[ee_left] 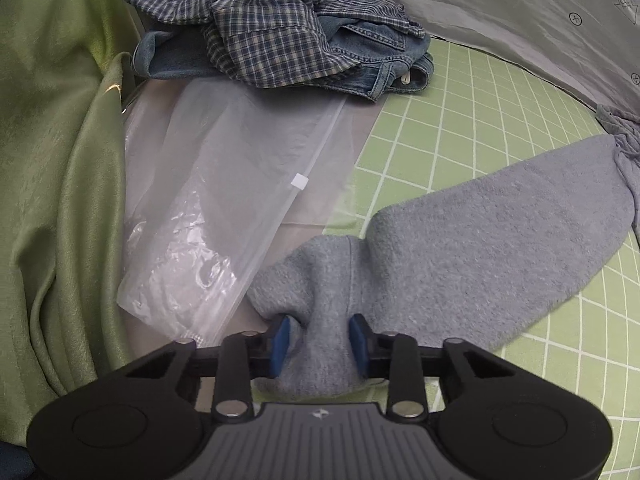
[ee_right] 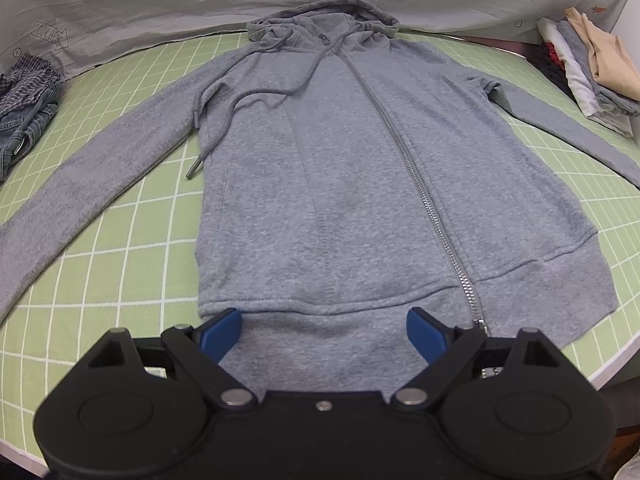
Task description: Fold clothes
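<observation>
A grey zip hoodie (ee_right: 340, 184) lies flat and face up on the green grid mat (ee_right: 120, 240), hood at the far end and both sleeves spread out to the sides. My right gripper (ee_right: 324, 336) hovers over the bottom hem just left of the zipper, jaws wide apart, with nothing pinched. In the left wrist view the hoodie's left sleeve (ee_left: 480, 248) runs off to the right. Its cuff end is bunched between the blue pads of my left gripper (ee_left: 319, 344), which is shut on it.
A heap of plaid shirt (ee_left: 272, 28) and jeans (ee_left: 380, 68) sits at the mat's far left, also visible as the pile (ee_right: 24, 100). A clear plastic bag (ee_left: 224, 200) and green drape (ee_left: 60, 180) lie left of the cuff. Folded clothes (ee_right: 592, 68) are stacked at the far right.
</observation>
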The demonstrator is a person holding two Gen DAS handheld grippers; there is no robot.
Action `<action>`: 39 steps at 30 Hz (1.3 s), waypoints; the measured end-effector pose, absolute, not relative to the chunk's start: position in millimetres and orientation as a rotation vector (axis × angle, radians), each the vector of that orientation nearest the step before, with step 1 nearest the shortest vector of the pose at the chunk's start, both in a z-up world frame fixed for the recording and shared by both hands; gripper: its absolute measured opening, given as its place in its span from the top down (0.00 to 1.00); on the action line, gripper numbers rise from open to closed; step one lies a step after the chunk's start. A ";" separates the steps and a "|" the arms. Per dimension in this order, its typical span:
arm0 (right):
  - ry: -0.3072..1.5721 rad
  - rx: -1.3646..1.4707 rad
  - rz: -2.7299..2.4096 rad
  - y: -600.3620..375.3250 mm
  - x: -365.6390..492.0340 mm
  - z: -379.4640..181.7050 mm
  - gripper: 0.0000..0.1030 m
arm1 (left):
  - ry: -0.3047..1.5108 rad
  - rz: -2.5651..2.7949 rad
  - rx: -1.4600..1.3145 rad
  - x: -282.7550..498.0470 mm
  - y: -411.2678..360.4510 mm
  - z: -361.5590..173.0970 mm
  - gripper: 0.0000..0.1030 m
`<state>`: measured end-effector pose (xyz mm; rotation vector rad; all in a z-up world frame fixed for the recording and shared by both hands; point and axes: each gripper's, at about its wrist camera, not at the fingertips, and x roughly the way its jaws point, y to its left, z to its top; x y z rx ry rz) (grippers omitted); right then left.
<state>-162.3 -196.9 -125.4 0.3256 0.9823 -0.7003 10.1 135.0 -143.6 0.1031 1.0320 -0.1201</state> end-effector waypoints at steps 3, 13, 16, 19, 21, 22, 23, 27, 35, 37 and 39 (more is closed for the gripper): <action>0.981 0.323 -0.693 -197.7 -162.9 -125.6 0.12 | 1.021 -0.115 0.108 5.7 132.3 -138.6 0.77; 0.939 0.345 -0.671 -219.4 -167.0 -120.6 0.12 | 1.011 -0.006 0.062 -6.9 131.4 -125.7 0.77; 0.922 0.358 -0.681 -233.6 -171.6 -119.3 0.12 | 0.982 0.013 0.040 -11.3 125.9 -116.0 0.85; 0.912 0.384 -0.689 -251.5 -177.7 -118.8 0.12 | 0.953 0.029 0.000 -13.6 117.7 -102.7 0.87; 0.905 0.400 -0.704 -267.2 -183.2 -116.9 0.12 | 0.929 0.033 -0.014 -15.9 107.7 -93.3 0.90; 0.899 0.407 -0.714 -276.1 -186.0 -115.4 0.12 | 0.919 0.030 -0.020 -17.1 101.4 -89.1 0.92; 0.894 0.414 -0.725 -285.0 -188.9 -113.9 0.12 | 0.910 0.024 -0.027 -18.3 93.9 -85.4 0.94; 0.877 0.440 -0.786 -327.1 -205.5 -107.8 0.12 | 0.890 -0.013 -0.045 -21.1 59.2 -75.2 0.98; 0.811 0.497 -0.925 -410.4 -252.2 -92.7 0.12 | 0.892 -0.096 -0.068 -21.4 -21.4 -69.7 0.95; 0.797 0.507 -0.943 -422.5 -259.1 -91.1 0.11 | 0.904 -0.086 -0.066 -26.4 -22.1 -74.2 0.93; 0.802 0.507 -0.950 -429.6 -262.4 -93.3 0.10 | 0.916 -0.074 -0.063 -31.9 -21.1 -79.2 0.78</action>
